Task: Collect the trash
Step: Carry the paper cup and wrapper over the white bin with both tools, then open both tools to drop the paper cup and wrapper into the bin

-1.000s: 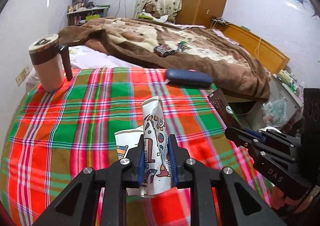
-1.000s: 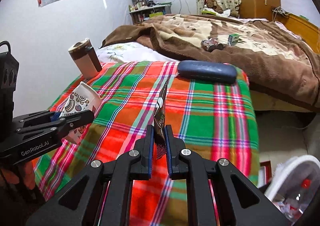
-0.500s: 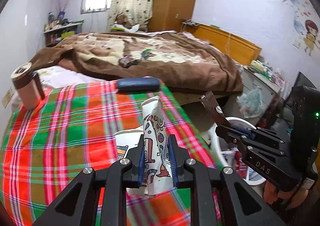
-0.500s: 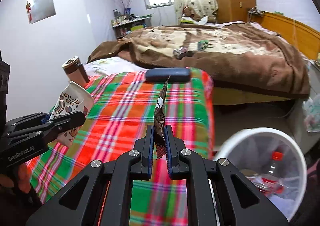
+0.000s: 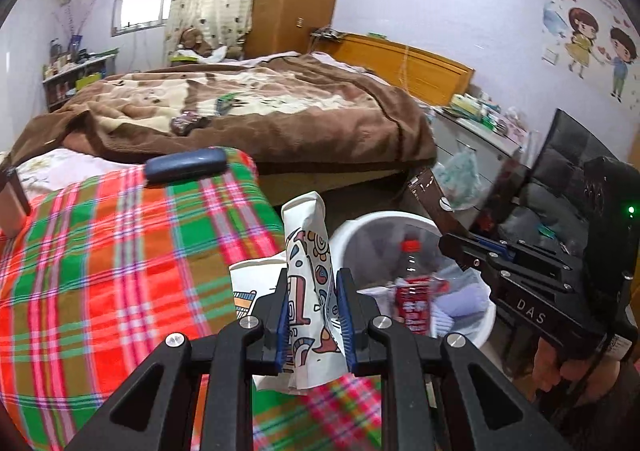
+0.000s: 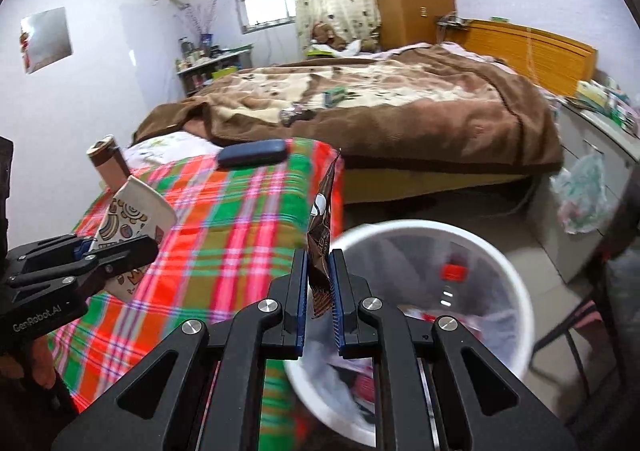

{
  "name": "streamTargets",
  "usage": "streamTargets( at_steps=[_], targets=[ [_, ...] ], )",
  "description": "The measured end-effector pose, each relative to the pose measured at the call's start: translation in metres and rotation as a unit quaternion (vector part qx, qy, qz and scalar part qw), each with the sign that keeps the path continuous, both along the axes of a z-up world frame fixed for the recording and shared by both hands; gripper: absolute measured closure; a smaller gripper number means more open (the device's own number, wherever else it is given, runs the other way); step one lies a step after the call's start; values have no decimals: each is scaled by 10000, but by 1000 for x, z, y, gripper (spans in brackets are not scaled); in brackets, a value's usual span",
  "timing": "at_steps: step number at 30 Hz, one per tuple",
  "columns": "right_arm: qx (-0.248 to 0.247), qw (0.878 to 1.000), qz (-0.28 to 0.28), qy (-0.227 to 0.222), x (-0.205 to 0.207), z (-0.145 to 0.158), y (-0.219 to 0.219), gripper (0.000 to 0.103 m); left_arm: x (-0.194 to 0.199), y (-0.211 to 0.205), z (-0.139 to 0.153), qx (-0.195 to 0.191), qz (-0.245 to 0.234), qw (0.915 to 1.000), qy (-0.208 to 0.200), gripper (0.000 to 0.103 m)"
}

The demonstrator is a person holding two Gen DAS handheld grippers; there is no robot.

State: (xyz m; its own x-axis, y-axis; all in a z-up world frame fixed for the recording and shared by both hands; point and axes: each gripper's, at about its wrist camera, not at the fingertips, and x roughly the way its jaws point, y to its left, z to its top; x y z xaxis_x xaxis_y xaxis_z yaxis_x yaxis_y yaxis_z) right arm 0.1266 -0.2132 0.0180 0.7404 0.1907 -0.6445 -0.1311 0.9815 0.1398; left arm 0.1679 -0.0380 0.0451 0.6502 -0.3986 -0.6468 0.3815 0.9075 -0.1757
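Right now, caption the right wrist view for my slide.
Right hand-held gripper pinches a brown wrapper beside the white trash bin.

Trash held above the bin
Flattened patterned paper cup (image 5: 310,283) upright; brown wrapper (image 6: 322,227) edge-on; white bin (image 6: 500,263) holds a red-capped bottle (image 5: 412,291).

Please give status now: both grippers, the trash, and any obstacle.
Left gripper shut on paper cup, beside white bin. Right gripper shut on brown wrapper, at bin's rim. Bin mouth open, bottle inside; nothing blocking.
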Motion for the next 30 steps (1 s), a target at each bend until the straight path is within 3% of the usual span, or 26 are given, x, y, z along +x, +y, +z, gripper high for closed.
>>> streamTargets(
  at_steps=[11, 25, 27, 28, 30],
  targets=[
    [-113, 9979, -510, 387, -9, -24, -53, 92, 1, -71, -25, 70, -486, 9984, 294, 82],
    [-93, 9946, -722, 737, -8, -45, -83, 91, 7, -113, -53, 322, -509, 9968, 532, 80],
    [-154, 9943, -744, 747, -8, -45, -84, 83, 7, -112, -54, 323, -460, 9970, 528, 70],
    [-186, 9942, -765, 728, -9, -45, -84, 71, 7, -112, -53, 323, -438, 9972, 515, 62],
    [-182, 9943, -778, 699, -11, -45, -86, 49, 6, -111, -51, 296, -431, 9975, 479, 59]
  ],
)
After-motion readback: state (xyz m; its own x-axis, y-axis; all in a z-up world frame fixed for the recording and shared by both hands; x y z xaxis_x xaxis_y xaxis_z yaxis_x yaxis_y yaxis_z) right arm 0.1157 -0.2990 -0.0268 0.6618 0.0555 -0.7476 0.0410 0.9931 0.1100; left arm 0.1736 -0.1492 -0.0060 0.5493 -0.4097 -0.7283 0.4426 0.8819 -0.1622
